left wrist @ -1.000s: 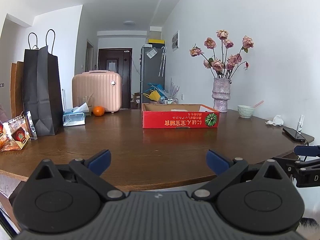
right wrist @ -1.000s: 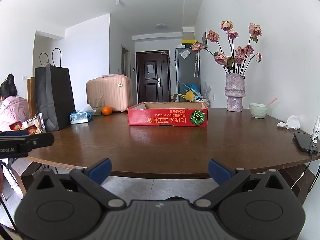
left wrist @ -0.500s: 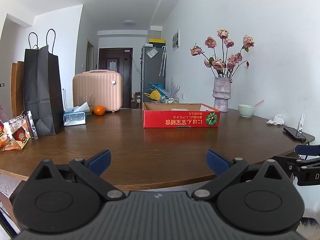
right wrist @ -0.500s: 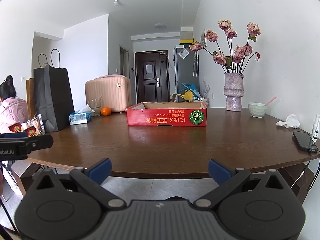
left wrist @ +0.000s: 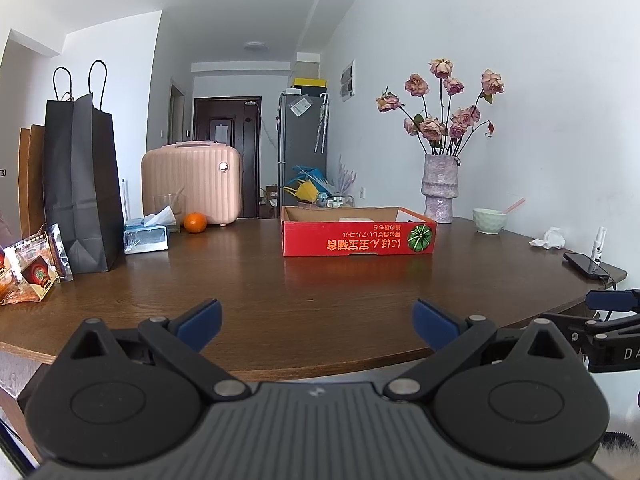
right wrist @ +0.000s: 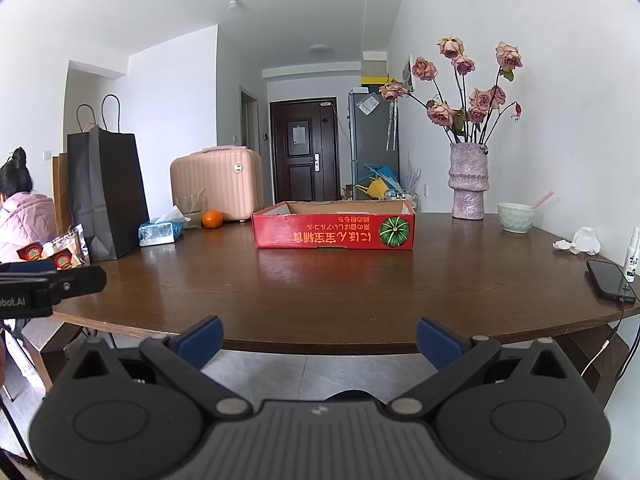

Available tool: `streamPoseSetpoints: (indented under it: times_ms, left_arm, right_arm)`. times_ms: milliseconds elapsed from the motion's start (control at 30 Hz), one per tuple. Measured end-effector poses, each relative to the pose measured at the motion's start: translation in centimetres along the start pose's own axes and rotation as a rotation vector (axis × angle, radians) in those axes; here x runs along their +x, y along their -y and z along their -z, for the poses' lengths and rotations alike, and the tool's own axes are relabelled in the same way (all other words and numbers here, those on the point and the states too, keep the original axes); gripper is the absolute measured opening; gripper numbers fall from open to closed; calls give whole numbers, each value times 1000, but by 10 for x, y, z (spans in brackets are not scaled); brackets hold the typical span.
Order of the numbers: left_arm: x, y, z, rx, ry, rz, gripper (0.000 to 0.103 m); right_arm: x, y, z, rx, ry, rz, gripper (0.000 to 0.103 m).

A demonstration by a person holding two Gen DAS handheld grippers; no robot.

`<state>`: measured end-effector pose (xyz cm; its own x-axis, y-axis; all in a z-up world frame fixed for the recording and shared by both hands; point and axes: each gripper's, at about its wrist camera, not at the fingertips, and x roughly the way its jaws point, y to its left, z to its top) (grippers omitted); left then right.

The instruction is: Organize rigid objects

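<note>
Red box (left wrist: 358, 238) on table (left wrist: 260, 292) (contents unclear), left tool (left wrist: 316, 316), right tool (right wrist: 318, 334) wide, empty.

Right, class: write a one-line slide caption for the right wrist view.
Open right gripper hangs before a dark wooden table bearing a red cardboard box, rose vase and phone.

Round wooden table (right wrist: 320, 292): red box (right wrist: 334, 228), vase (right wrist: 469, 178), phone (right wrist: 610, 280), orange (right wrist: 212, 219).
</note>
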<state>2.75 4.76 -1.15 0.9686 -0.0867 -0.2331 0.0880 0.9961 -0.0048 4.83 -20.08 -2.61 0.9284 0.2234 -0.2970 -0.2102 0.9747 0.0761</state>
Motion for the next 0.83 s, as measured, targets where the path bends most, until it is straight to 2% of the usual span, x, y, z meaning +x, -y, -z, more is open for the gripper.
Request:
streamPoseSetpoints:
  times_ms: [833]
  left_arm:
    - [-2, 3, -2, 6, 9, 0, 103]
  right_arm:
    - [3, 1, 2, 4, -12, 1, 103]
